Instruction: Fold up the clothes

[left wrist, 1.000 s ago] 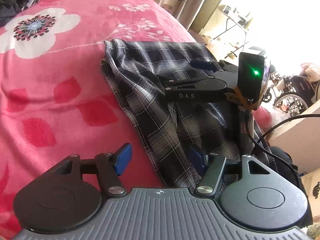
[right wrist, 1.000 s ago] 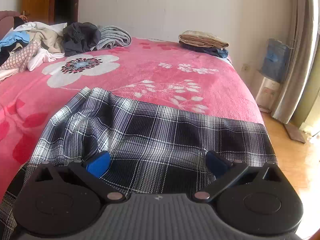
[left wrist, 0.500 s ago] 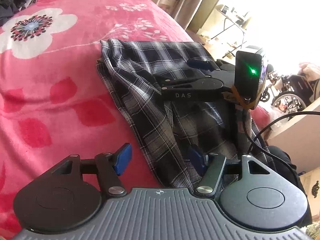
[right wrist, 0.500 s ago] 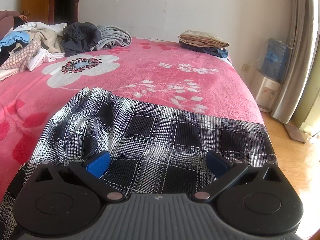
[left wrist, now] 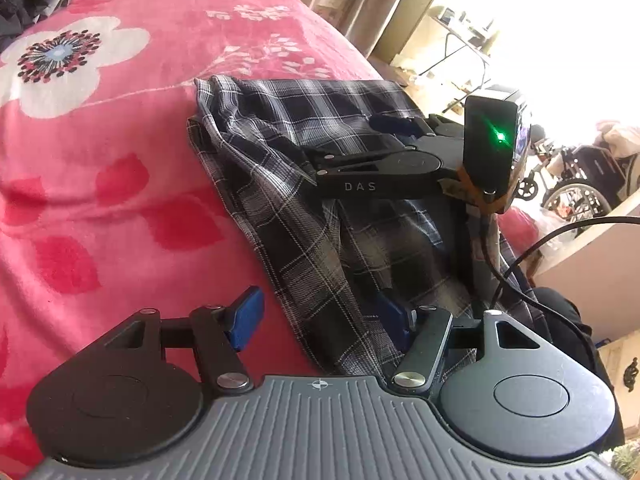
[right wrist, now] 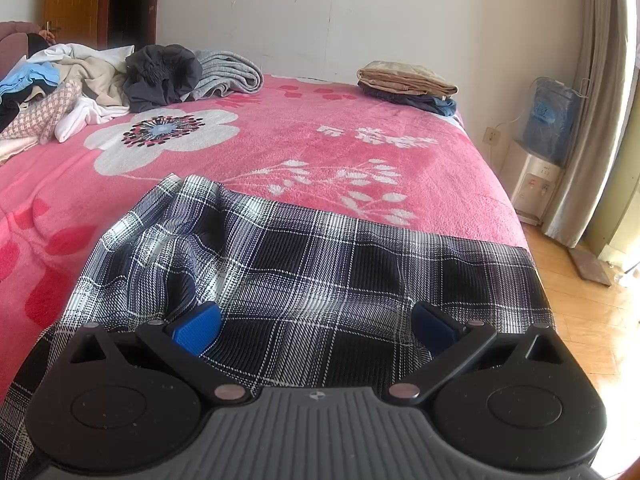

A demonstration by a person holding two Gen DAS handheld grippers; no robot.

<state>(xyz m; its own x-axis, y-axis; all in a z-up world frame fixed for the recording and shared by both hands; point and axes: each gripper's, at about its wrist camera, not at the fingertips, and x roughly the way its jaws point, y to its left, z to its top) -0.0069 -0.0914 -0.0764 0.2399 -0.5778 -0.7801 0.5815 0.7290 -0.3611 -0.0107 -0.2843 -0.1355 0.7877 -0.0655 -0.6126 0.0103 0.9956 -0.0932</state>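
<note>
Little has changed over the last second: our left gripper point(left wrist: 320, 320) and right gripper point(right wrist: 316, 330) stay released, both jaws spread, holding nothing. The plaid garment point(right wrist: 320, 264) lies rumpled on the pink blanket point(right wrist: 320, 136), so folding has 0 progress yet.

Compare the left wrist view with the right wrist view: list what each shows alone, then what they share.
Left wrist only: the right tool seen from the side over the plaid garment, its camera's green light, and a wheelchair by the bright window.

Right wrist only: a folded stack, an unfolded clothes pile, a water dispenser, a wooden door.

Shared: the plaid garment and the pink floral blanket.
</note>
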